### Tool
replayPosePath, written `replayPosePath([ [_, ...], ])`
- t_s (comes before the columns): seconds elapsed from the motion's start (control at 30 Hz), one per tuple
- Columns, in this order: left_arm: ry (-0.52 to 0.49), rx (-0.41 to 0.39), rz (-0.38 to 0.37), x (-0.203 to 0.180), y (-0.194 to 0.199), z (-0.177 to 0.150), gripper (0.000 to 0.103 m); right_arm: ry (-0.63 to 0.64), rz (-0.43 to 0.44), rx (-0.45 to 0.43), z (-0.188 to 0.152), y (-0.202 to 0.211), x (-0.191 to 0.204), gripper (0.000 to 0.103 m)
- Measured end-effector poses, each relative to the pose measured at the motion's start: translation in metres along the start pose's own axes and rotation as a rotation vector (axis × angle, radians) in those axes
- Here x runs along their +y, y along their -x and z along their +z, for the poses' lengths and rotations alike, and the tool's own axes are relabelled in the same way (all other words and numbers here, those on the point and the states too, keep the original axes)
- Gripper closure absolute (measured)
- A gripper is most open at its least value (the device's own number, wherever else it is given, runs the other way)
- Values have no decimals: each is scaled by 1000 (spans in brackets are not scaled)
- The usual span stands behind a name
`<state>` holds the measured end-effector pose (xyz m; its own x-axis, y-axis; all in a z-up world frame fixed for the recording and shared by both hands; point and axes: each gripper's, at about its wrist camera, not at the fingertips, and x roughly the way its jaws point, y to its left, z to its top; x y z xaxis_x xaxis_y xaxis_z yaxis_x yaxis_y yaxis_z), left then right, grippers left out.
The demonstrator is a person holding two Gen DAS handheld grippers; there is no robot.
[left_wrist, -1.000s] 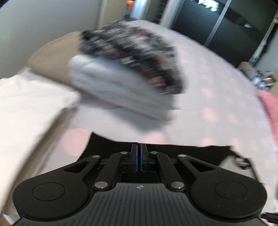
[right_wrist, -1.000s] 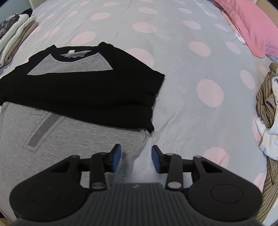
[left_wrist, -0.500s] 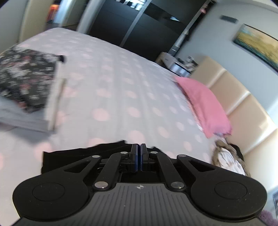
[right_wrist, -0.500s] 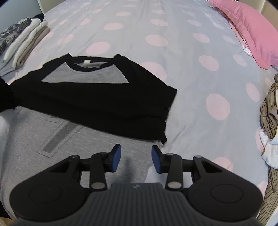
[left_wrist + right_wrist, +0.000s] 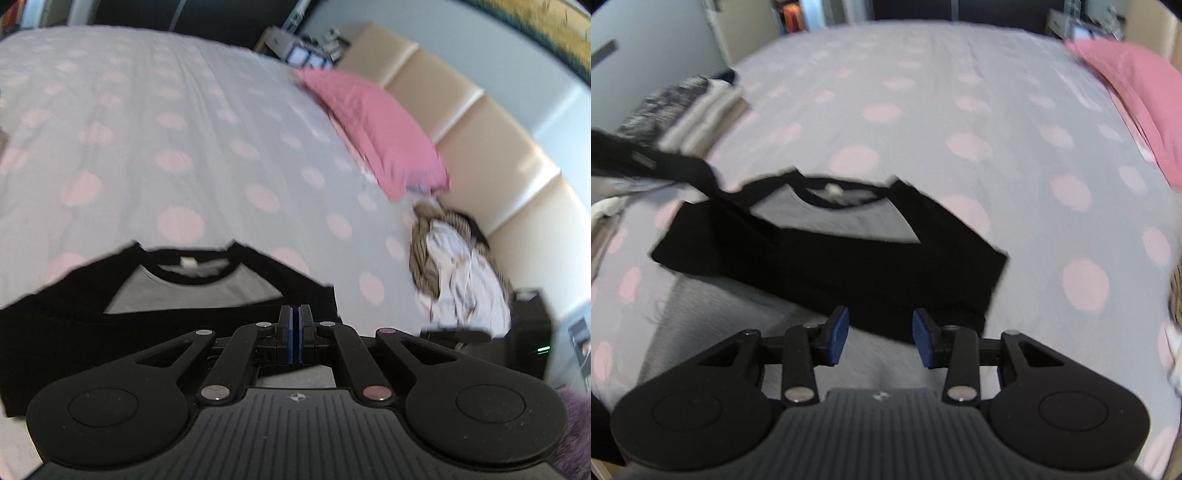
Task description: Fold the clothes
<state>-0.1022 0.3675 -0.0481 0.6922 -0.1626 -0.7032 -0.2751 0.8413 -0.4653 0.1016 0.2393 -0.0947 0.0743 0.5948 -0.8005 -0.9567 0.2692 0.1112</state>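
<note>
Soft daylight, no glare — both views motion-blurred, fisheye bending at edges.

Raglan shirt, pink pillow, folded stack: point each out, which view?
raglan shirt (image 5: 827,221): right wrist view, grey chest panel below the collar.
pink pillow (image 5: 373,133): left wrist view, middle of its top face.
folded stack (image 5: 698,103): right wrist view, pale middle layers.

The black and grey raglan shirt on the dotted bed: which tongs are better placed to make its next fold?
Probably the left tongs: they are shut on the black sleeve of the black and grey raglan shirt, lifted. The right tongs hover open and empty.
</note>
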Motion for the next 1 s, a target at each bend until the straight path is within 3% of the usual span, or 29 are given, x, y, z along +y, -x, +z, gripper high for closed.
replayPosePath([
  [0.13, -50, 59, -10, -9, -12, -10, 102, 112, 78, -76, 6, 12, 16, 61],
  [0.33, -78, 94, -7, -13, -15, -17, 102, 276, 161, -121, 12, 10, 49, 61],
  [0.5, -84, 87, -24, -15, -6, -18, 102, 331, 144, -104, 16, -8, 66, 63],
  [0.53, -86, 84, -28, -16, -4, -18, 102, 336, 140, -98, 17, -12, 68, 65],
  [0.6, -88, 73, -23, -14, 2, -19, 102, 317, 153, -92, 19, -16, 69, 99],
  [0.9, 0, -39, -6, 19, 49, -18, 100, 182, 303, -122, 38, 0, 80, 99],
  [1.0, 37, -83, 36, 34, 70, -21, 91, 134, 316, -140, 47, 4, 83, 99],
])
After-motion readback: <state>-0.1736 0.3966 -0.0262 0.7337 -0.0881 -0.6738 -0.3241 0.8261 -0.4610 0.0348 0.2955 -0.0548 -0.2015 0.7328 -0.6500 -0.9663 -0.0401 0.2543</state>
